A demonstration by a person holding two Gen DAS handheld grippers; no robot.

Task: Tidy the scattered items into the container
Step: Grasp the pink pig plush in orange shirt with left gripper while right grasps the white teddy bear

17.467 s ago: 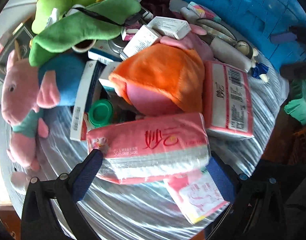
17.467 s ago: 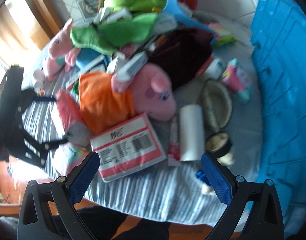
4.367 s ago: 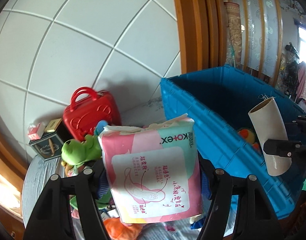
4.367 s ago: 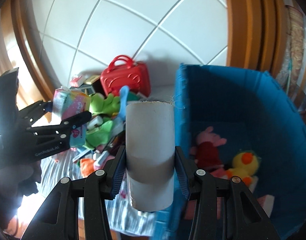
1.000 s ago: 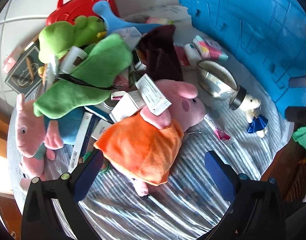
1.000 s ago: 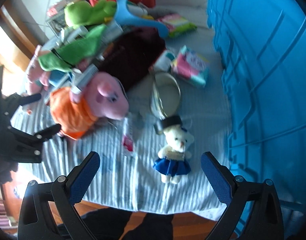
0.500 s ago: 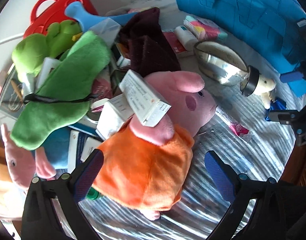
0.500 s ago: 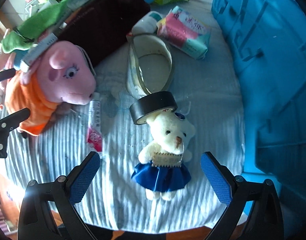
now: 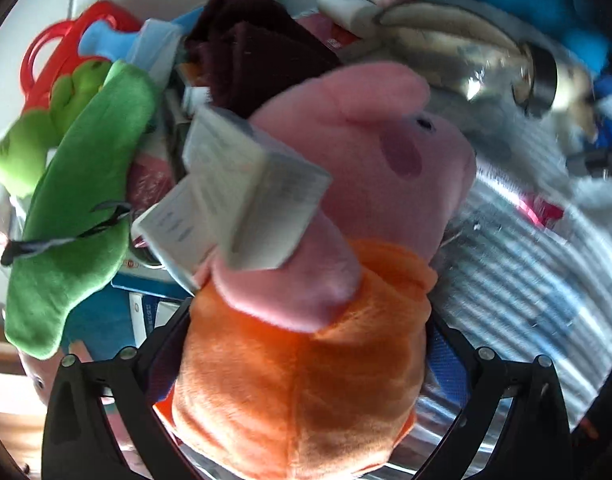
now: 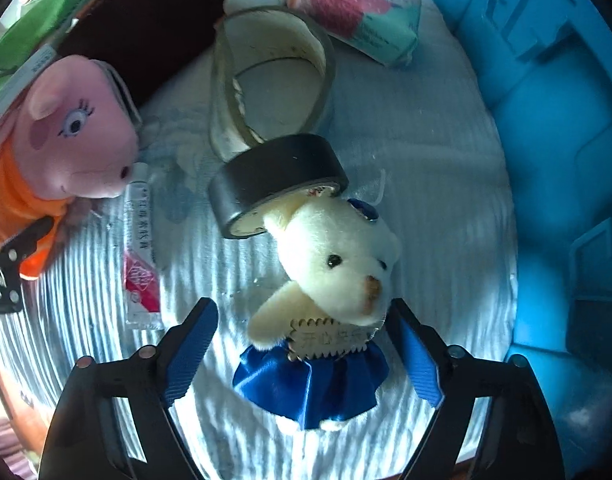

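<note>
Pink pig plush (image 9: 345, 184) in orange dress, lying on side; cream bear (image 10: 333, 276), blue skirt, apparently face-up beside blue container (image 10: 553, 120).

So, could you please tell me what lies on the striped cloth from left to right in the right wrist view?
Pink pig plush → small tube → black tape roll → white bear in a blue skirt → blue container wall.
</note>
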